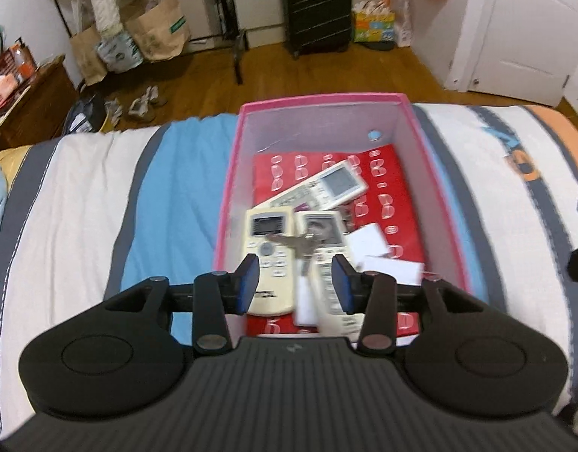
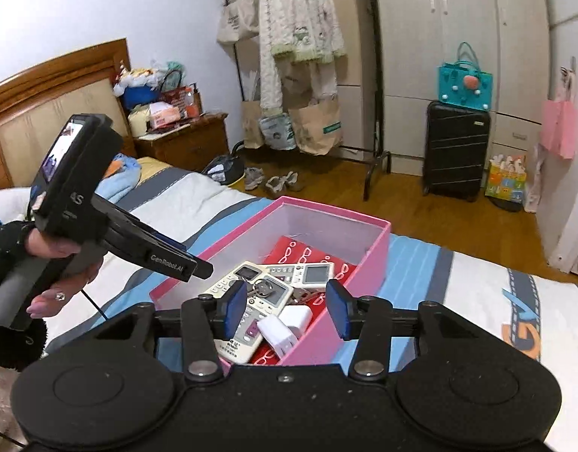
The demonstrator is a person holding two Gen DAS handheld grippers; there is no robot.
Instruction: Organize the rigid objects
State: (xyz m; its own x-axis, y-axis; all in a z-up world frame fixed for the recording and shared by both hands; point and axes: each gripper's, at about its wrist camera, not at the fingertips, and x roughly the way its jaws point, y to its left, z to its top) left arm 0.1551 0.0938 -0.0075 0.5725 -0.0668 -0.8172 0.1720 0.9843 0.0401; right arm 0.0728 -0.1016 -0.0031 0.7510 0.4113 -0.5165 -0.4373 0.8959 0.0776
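Note:
A pink box [image 1: 228,188] sits on the striped bed, also seen in the right wrist view [image 2: 364,256]. It holds a red patterned pack [image 1: 394,196], three remotes such as a cream one [image 1: 268,260] and a white one [image 1: 326,186], a bunch of keys [image 1: 304,248] lying on them, and white chargers [image 1: 369,243]. My left gripper [image 1: 295,267] hovers over the box's near end, open, with nothing touching its blue pads. My right gripper [image 2: 285,293] is open and empty above the box's near corner, over a remote [image 2: 247,275], the keys [image 2: 264,286] and a charger [image 2: 281,329].
A person's hand [image 2: 59,260] holds the left gripper [image 2: 198,265] at the box's left. Beyond the bed's edge are wooden floor, shoes [image 1: 145,103], a black suitcase [image 1: 315,7], a clothes rack with paper bags [image 2: 315,128] and a nightstand [image 2: 183,139].

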